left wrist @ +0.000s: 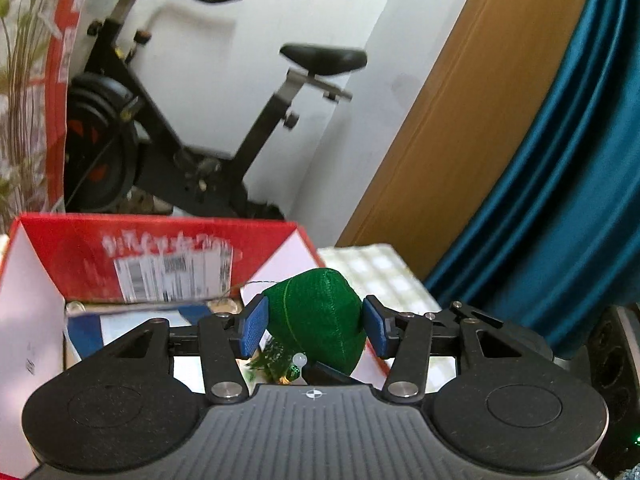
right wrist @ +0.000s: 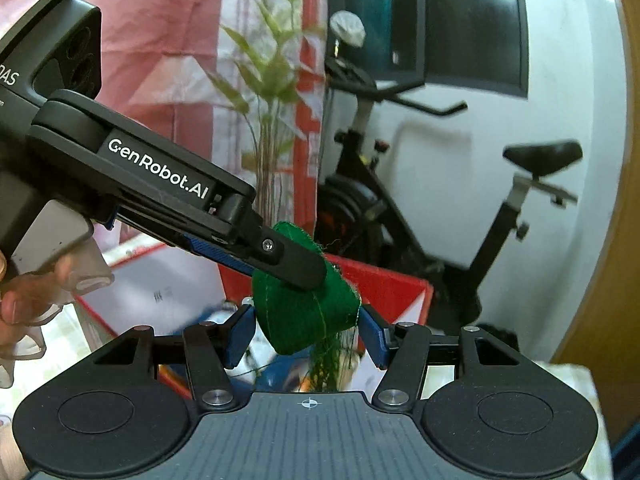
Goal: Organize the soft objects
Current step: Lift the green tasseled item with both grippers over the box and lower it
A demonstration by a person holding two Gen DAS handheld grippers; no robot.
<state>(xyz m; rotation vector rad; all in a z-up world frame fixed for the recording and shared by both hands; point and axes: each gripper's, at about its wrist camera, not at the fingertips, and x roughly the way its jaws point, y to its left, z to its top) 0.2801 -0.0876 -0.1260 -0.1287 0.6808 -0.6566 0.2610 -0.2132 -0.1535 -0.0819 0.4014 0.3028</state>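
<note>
1. In the left wrist view, a plant [left wrist: 20,60] with thin stems fills the 9 to 10 o'clock edge, against a red and white sheet [left wrist: 60,80]
2. Below it, at about 8 o'clock, stands an open red box [left wrist: 160,240] with a white label on its far inner wall; a blue and white item lies inside, partly hidden by the gripper body
3. An exercise bike [left wrist: 180,120] stands behind the box around 11 to 12 o'clock, in front of a white wall
4. The left gripper [left wrist: 314,328] has its blue pads [left wrist: 252,328] pressed on either side of a green felt piece [left wrist: 316,320], which sits over the box's right corner
5. The right gripper's finger tip shows dark just under the felt at 6 o'clock
6. A checked cloth [left wrist: 380,276] lies to the right of the box; a wooden panel [left wrist: 460,120] and teal curtain [left wrist: 560,160] close off 1 to 4 o'clock
7. In the right wrist view, the left gripper's body crosses from 9 o'clock toward the centre, its finger lying over the top of the felt [right wrist: 304,312]
8. The right gripper [right wrist: 306,336] has its pads set moderately wide; whether they touch the felt I cannot tell
9. Loose green threads hang below the felt, above the box [right wrist: 392,288]
10. The bike [right wrist: 440,200] fills 1 to 3 o'clock
</note>
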